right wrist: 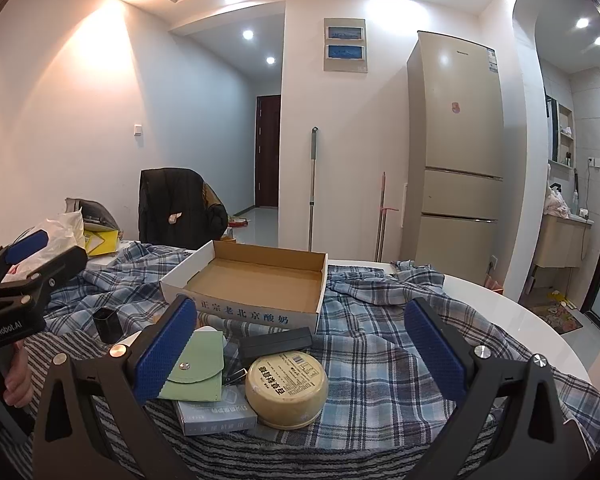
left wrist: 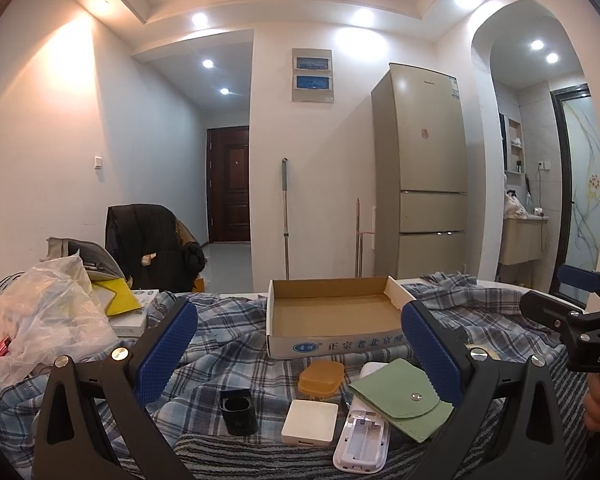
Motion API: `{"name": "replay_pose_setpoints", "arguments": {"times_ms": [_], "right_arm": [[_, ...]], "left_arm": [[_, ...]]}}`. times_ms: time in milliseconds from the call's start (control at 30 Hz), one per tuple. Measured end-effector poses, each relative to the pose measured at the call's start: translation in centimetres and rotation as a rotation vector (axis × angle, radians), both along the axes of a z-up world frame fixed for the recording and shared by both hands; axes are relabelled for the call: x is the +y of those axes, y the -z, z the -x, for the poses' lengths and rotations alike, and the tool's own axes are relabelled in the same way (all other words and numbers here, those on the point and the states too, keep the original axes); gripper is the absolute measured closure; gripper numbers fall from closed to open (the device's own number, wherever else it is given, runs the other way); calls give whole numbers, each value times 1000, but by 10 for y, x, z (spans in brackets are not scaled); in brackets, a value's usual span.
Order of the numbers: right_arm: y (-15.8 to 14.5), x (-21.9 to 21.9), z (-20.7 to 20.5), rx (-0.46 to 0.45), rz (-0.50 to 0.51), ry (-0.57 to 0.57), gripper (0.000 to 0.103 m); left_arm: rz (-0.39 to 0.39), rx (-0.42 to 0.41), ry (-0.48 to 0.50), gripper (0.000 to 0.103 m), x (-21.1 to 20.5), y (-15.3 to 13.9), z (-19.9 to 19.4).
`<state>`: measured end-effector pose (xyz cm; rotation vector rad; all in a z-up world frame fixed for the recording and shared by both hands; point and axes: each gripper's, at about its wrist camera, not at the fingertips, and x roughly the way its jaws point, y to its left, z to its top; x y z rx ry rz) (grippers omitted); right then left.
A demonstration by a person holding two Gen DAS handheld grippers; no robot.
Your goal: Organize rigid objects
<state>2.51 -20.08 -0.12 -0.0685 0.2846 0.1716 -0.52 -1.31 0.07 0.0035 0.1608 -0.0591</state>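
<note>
A: Box (left wrist: 332, 316) status: empty, cardboard floor bare, open top, white printed front wall. It sits dead ahead of the left gripper (left wrist: 298, 356), beyond the fingertips; from the right gripper (right wrist: 300, 354) it's ahead and a bit left.

B: So nothing sorted yet?

A: Looks that way. Every item sits on the plaid cloth (right wrist: 380, 360), none in the box. My read: task is at the start.

B: What's left?

A: Between the left jaws: orange case (left wrist: 321, 377), white square (left wrist: 310, 422), black cup (left wrist: 238, 410), white remote (left wrist: 362, 446) with its battery bay open, green pouch (left wrist: 400, 398) lying partly on it by the right finger. Between the right jaws: round tin (right wrist: 287, 388), black bar (right wrist: 276, 342) just behind it, grey carton (right wrist: 216, 416) partly under the pouch.

B: Jaws?

A: Both spread wide, blue pads well apart, holding nothing. Both hover short of the items, no contact.

B: Clutter?

A: Plastic bag (left wrist: 40, 312) and yellow packet (left wrist: 118, 298) outside the left finger. Fridge (left wrist: 424, 168) behind.
</note>
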Motion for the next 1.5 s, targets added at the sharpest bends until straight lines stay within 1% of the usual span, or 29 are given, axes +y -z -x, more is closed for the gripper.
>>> {"name": "replay_pose_setpoints", "arguments": {"times_ms": [133, 300, 433, 500, 533, 600, 667, 700, 767, 800, 867, 1000, 1100, 1500], "right_arm": [[0, -3, -1, 1, -19, -1, 0], [1, -5, -3, 5, -36, 1, 0], [-1, -5, -1, -5, -31, -8, 0], [-2, -6, 1, -10, -36, -11, 0], [-2, -7, 1, -13, -42, -12, 0], [-3, -9, 1, -14, -48, -11, 0], [-3, -9, 1, -15, -49, -15, 0], [-4, -8, 1, -15, -48, -16, 0], [-4, -9, 2, -18, -48, -12, 0], [-4, -10, 2, -18, -50, -14, 0], [-4, -10, 1, -13, -51, -14, 0], [-3, -12, -2, 5, -59, -14, 0], [-2, -13, -5, 20, -57, -10, 0], [3, -12, -11, 68, -50, -40, 0]], "left_arm": [[16, -4, 1, 0, 4, 0, 0], [2, 2, -4, 0, 0, 0, -2], [29, -14, 0, 0, 3, -2, 1], [17, -18, 10, 0, 5, -6, 1], [5, -35, 1, 0, 7, -10, 2], [5, -86, -15, 0, 13, -15, 8], [-11, -103, -18, 0, 12, -19, 13], [-21, -98, -17, 0, 11, -20, 14], [-11, -77, 2, 0, 10, -17, 13], [-4, -63, 19, 0, 10, -16, 12], [-18, -21, 45, 0, 6, -13, 7], [-43, 25, 54, 0, 0, -8, 1], [-48, 46, 67, 0, -3, -6, -1], [-27, 111, 36, 0, 3, 2, -12]]}}
